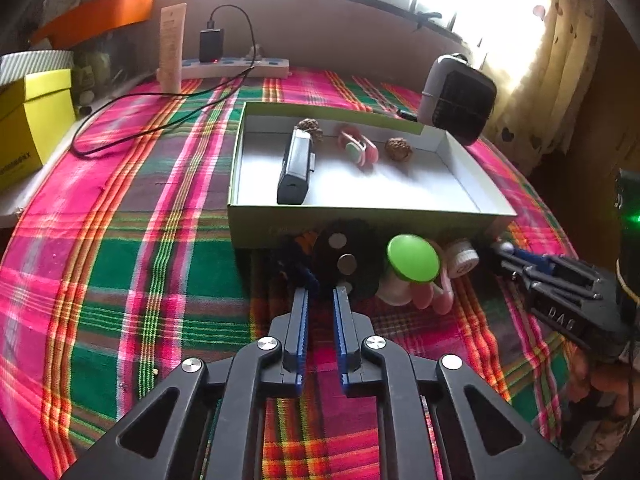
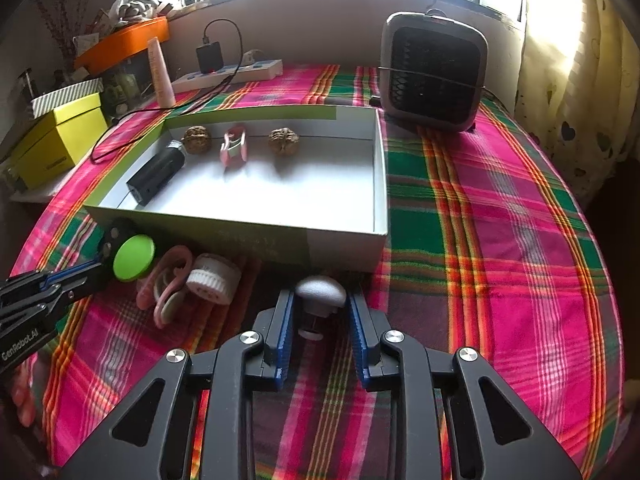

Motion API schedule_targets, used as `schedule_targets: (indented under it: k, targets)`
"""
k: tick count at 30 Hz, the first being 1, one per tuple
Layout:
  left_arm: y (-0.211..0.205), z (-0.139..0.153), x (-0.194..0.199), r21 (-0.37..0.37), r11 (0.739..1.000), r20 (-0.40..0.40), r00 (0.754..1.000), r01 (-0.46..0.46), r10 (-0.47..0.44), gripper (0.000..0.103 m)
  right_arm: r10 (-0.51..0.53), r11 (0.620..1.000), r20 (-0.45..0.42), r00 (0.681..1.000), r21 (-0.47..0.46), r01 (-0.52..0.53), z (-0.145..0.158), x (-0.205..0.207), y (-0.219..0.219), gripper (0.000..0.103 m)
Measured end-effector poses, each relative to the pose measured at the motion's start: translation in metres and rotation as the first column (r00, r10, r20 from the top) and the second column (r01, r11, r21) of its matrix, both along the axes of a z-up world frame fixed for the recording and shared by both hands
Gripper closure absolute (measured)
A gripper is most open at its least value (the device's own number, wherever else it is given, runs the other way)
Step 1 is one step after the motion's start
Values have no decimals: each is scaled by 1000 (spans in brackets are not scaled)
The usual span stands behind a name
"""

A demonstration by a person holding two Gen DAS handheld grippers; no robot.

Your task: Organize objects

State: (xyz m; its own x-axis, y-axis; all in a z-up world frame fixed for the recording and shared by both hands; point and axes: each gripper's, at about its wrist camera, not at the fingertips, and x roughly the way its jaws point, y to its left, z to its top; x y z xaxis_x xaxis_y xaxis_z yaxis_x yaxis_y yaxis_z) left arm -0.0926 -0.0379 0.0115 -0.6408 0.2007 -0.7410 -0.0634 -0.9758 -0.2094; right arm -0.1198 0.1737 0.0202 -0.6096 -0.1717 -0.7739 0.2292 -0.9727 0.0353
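Note:
A green-sided white box (image 1: 360,222) (image 2: 240,234) holds a black power bank (image 1: 296,168), two walnuts and a pink clip (image 2: 234,146). Against its front wall lie a black studded disc (image 1: 344,256), a green-capped knob (image 1: 412,258) (image 2: 134,258), pink rings (image 2: 168,288) and a white ribbed cap (image 2: 212,280). My left gripper (image 1: 323,292) (image 2: 98,266) has its tips closed at the lower edge of the black disc, beside a dark blue fuzzy piece (image 1: 298,270). My right gripper (image 2: 320,295) (image 1: 500,254) is shut on a grey mushroom-shaped knob (image 2: 320,286) standing on the plaid cloth.
A small fan heater (image 2: 434,72) stands behind the box at the right. A power strip (image 1: 236,68) with a black charger and trailing cable, a cream tube (image 1: 172,48) and a yellow box (image 1: 32,120) sit at the back left.

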Motion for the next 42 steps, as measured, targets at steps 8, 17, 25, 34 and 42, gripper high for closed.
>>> schedule_targets:
  k: [8,17,25,34,42]
  targets:
    - [9,8,-6,-31,999,-39,999,11,-12,66,-7,1000,3,1000,-14,7,-1,4,4,77]
    - [3,4,-13,-16,1000,-32,999,-25,24,76,1,1000,4,1000,-21,0,-1,6,3,77]
    - [6,7,-8,-20,1000,-43,999,-5,4,94,1,1000,-1,1000,-19,-1,-1,9,1,77]
    - [9,10,7,-41,999,-37,999,29,-31,94,6,1000,-5,1000,-23,-6,1,17,-1,77]
    - [17,10,17,-72,994,-24,996,79,-81,94,21,999,-3,1000,-32,-21,2,24,-4,77]
